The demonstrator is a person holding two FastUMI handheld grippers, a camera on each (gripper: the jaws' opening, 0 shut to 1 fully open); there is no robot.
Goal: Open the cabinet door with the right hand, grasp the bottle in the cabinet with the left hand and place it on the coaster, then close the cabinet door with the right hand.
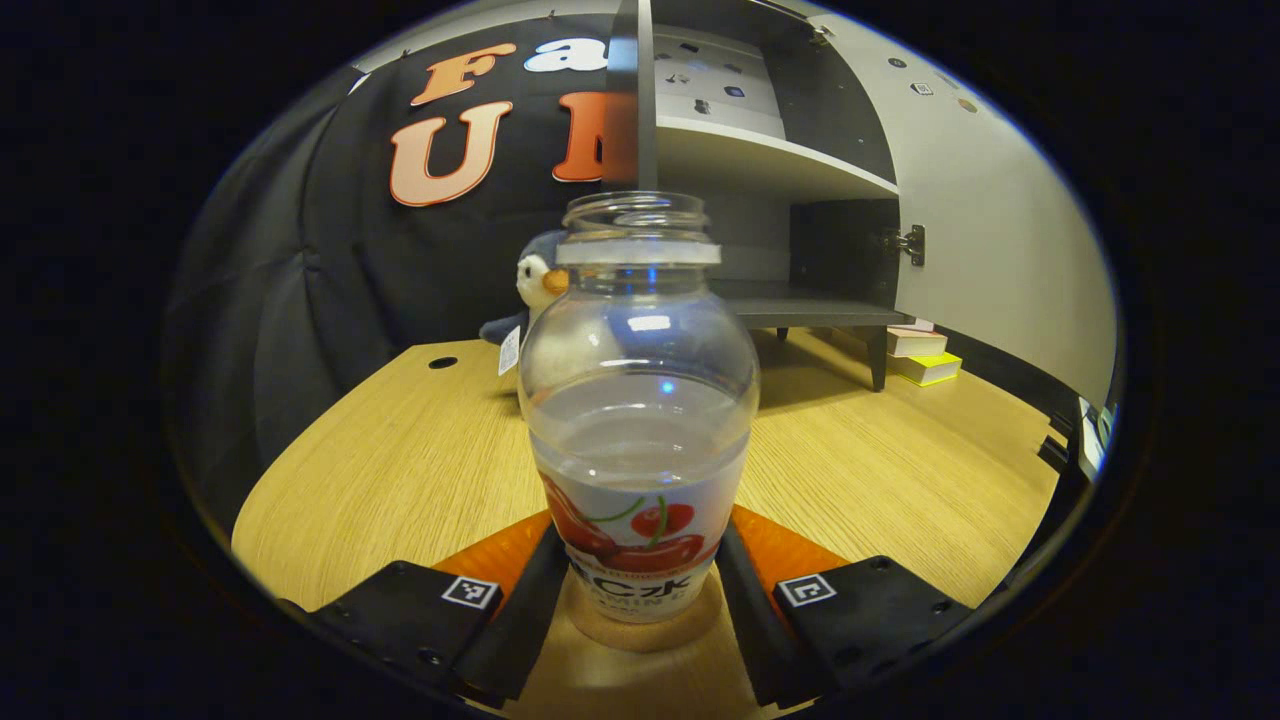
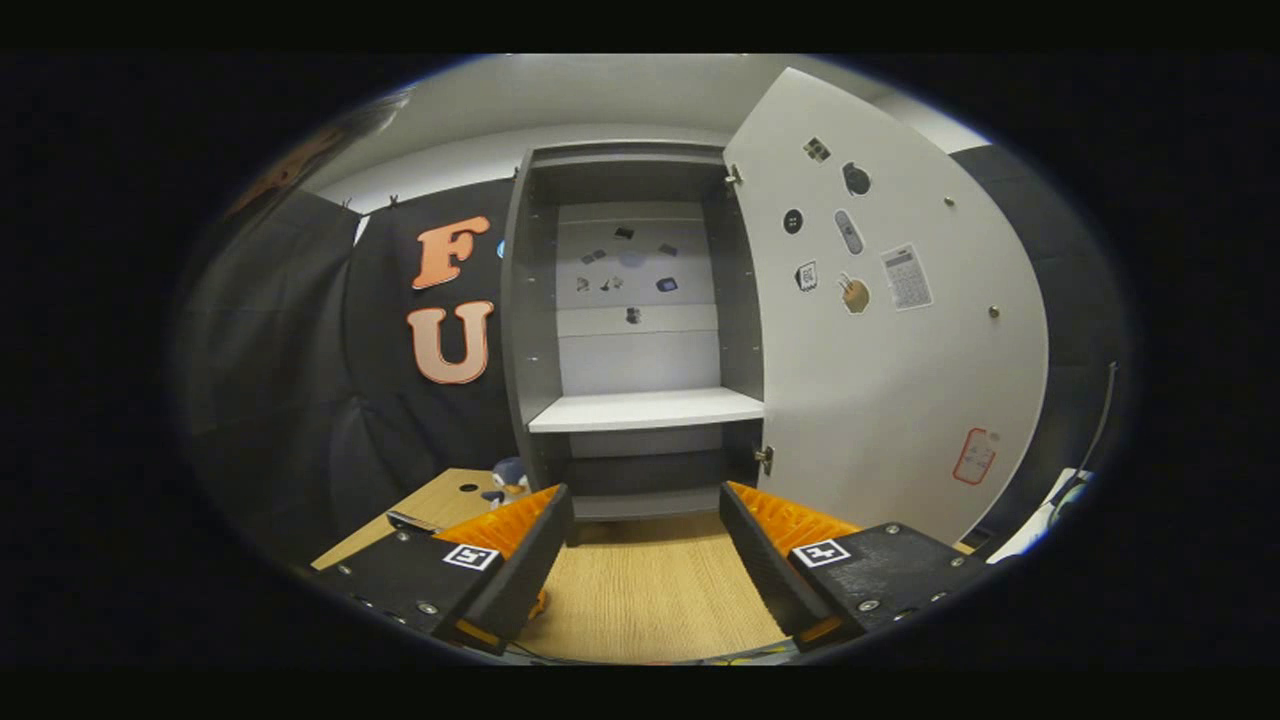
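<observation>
A clear, uncapped bottle (image 1: 640, 400) with a cherry label stands upright on a round coaster (image 1: 640, 630) on the wooden table (image 1: 400, 470). My left gripper (image 1: 640, 555) holds it low down, both fingers pressed against its sides. In the right gripper view the grey cabinet (image 2: 640, 410) faces me with its white door (image 2: 880, 380) swung wide to the right. My right gripper (image 2: 645, 510) hangs open in front of the cabinet, above the table, with nothing between its fingers. The cabinet's shelves look bare.
A penguin plush (image 1: 540, 285) sits behind the bottle near the cabinet's left side. Books (image 1: 925, 355) lie stacked on the table under the open door (image 1: 1000, 250). A cable hole (image 1: 442, 362) marks the table's far left.
</observation>
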